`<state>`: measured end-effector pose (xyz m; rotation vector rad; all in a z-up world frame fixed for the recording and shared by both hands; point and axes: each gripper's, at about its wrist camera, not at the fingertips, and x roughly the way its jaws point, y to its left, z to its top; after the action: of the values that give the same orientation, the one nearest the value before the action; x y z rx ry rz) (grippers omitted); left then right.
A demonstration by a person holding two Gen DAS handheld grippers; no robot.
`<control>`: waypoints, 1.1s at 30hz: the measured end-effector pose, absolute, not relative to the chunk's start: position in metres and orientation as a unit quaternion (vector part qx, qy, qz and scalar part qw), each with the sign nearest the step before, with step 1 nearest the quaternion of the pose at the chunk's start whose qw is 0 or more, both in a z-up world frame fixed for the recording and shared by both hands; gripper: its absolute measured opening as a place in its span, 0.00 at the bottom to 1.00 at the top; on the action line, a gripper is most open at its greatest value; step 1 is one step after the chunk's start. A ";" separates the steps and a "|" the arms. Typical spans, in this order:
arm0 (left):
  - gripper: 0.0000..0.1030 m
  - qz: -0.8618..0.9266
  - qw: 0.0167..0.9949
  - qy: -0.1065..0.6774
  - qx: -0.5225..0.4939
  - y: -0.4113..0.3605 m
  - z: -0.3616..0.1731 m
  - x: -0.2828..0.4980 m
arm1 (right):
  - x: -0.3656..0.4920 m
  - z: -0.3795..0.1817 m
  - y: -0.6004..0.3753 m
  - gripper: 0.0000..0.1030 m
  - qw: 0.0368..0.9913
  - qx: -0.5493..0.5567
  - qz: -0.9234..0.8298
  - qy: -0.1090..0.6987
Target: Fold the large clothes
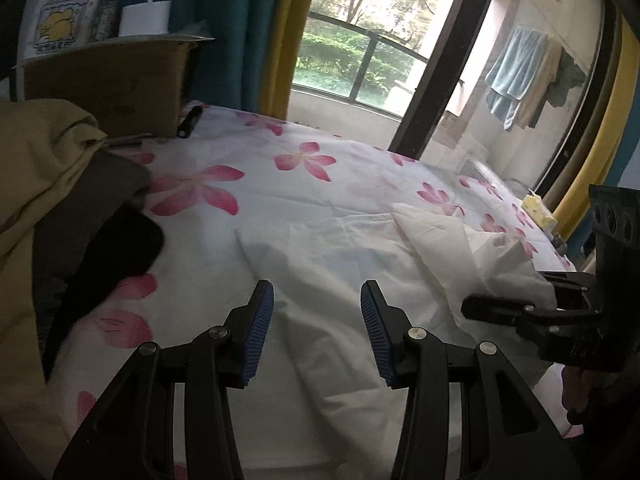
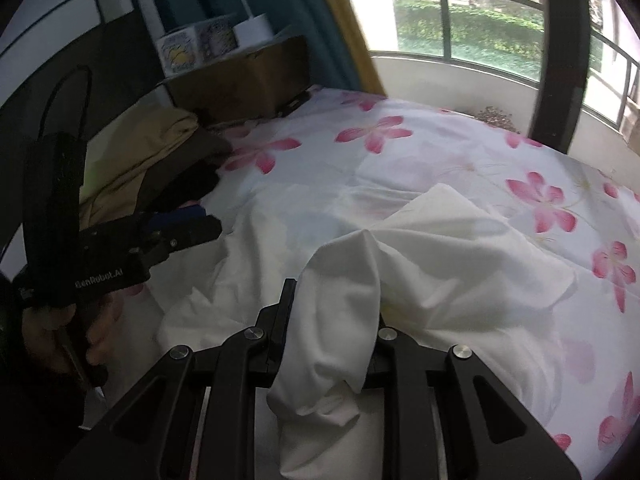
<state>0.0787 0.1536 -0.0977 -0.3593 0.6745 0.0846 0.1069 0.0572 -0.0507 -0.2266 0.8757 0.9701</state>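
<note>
Folding is in progress: the right gripper (image 2: 332,316) pinches a bunch of the white garment (image 1: 340,264) lying on the flowered bed (image 1: 304,156); the left gripper (image 1: 317,300) hovers half-open, empty. Next, probably, the left must catch another edge.

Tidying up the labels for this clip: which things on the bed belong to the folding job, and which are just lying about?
Part of the job:
- white garment
- right gripper, shut on it
- left gripper, open

Lying about:
- pile of clothes
- cardboard box
- flowered bedsheet
</note>
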 end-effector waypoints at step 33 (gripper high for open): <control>0.47 0.029 0.931 0.341 -0.127 0.130 -0.067 0.085 | 0.050 -0.036 0.055 0.76 0.731 -0.149 0.547 0.380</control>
<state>0.0853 0.1301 -0.0673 -0.2594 0.6974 0.0588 0.0495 0.0552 -0.0355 -0.3270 0.8361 1.2041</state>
